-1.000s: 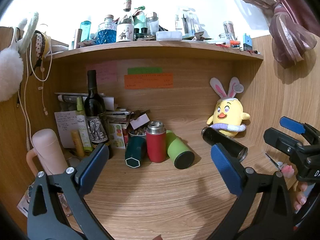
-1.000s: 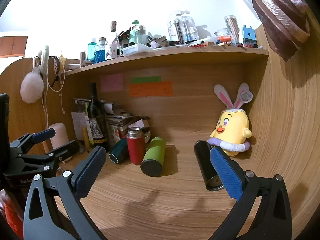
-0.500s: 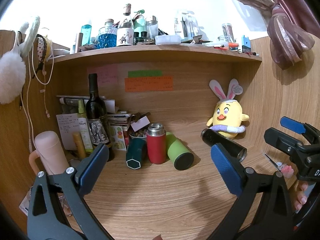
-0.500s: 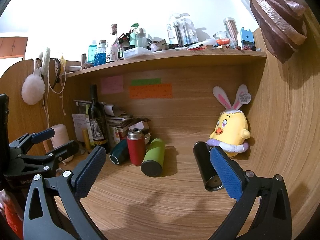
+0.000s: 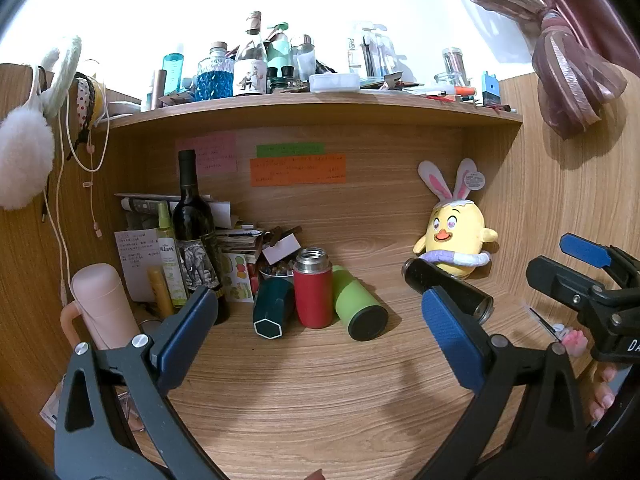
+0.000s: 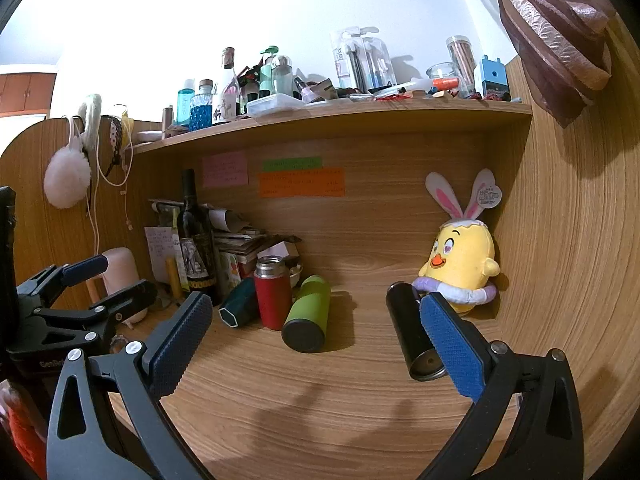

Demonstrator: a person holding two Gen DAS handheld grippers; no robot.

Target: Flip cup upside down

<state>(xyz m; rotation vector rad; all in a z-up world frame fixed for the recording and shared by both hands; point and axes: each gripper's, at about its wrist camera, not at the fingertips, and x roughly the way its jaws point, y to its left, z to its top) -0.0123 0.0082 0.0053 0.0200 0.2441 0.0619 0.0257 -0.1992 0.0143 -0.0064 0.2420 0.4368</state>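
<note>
1. Left gripper [image 5: 320, 330]: spread wide, blue pads [image 5: 182, 336] apart, holding nothing, hovering above the wooden surface [image 5: 320, 400].
2. Right gripper [image 6: 316, 344]: likewise spread wide and empty, raised over the same surface; also visible at the right edge of the left wrist view, well apart from the left gripper.
3. Straight ahead of the left gripper, between its pads: red cup [image 5: 313, 292] standing upright, steel mouth open at the top.
4. Touching or just beside the red cup on its left: dark teal cup [image 5: 272, 307] lying tilted, hexagonal end facing the gripper.
5. Just beside the red cup on its right: green cup [image 5: 358, 302] lying on its side, dark end toward the gripper.
6. Ahead of the right gripper's right pad, partly hidden behind it: black cup [image 6: 412, 336] lying on its side, open metal end facing the gripper, far end close to the plush chick; contact impossible to tell.
7. Beyond the black cup, in the far right corner: yellow plush chick [image 6: 460, 268] with rabbit ears, upright.
8. Ahead and left of the left gripper: wine bottle [image 5: 194, 224] upright against stacked papers, pink flask [image 5: 102, 304] nearer and further left.
9. Above everything: shelf [image 5: 320, 106] crowded with bottles and jars.
</note>
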